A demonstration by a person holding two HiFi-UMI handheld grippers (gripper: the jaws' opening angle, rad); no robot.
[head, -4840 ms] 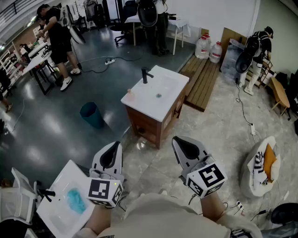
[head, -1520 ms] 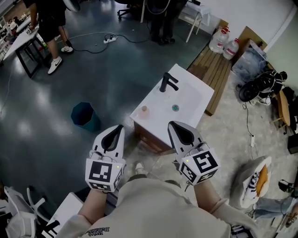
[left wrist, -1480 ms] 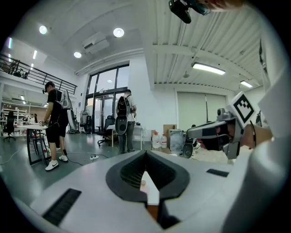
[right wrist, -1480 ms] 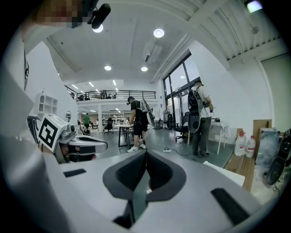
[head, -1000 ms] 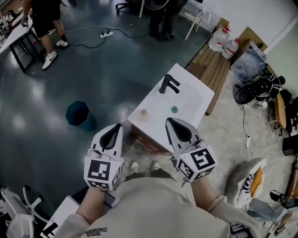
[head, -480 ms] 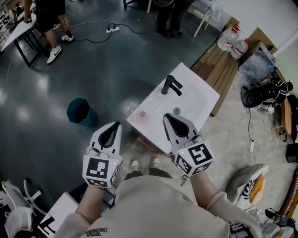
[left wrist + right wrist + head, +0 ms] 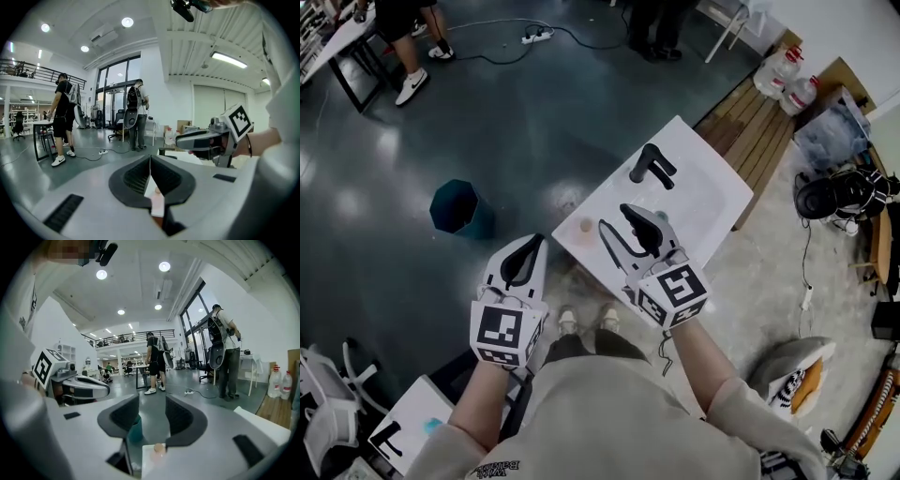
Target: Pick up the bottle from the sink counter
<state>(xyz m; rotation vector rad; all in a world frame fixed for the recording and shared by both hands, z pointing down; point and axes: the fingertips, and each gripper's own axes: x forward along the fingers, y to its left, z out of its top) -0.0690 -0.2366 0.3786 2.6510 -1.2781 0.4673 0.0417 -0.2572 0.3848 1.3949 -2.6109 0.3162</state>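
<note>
Bottle: I see a small pink bottle standing up on the white counter. It is near the counter's left corner, a bit left of the middle of the head view.
Right gripper: My right gripper shows over the counter, just to the right of the bottle. I do not see it touching the bottle.
Right fingers: They are opening now. They stand apart with nothing held between them. In the right gripper view the bottle sits low down, under the gap.
Left gripper: My left gripper is at the lower left of the counter, over the dark floor.
Left fingers: They are closed tight together and hold nothing.
Tap: A black tap is on the far side of the counter, above the right gripper in the head view.
Bin: A teal bin stands on the floor, left of the counter.
Jugs: Two water jugs are in the upper right.
Person: Someone's legs show in the upper left corner.
</note>
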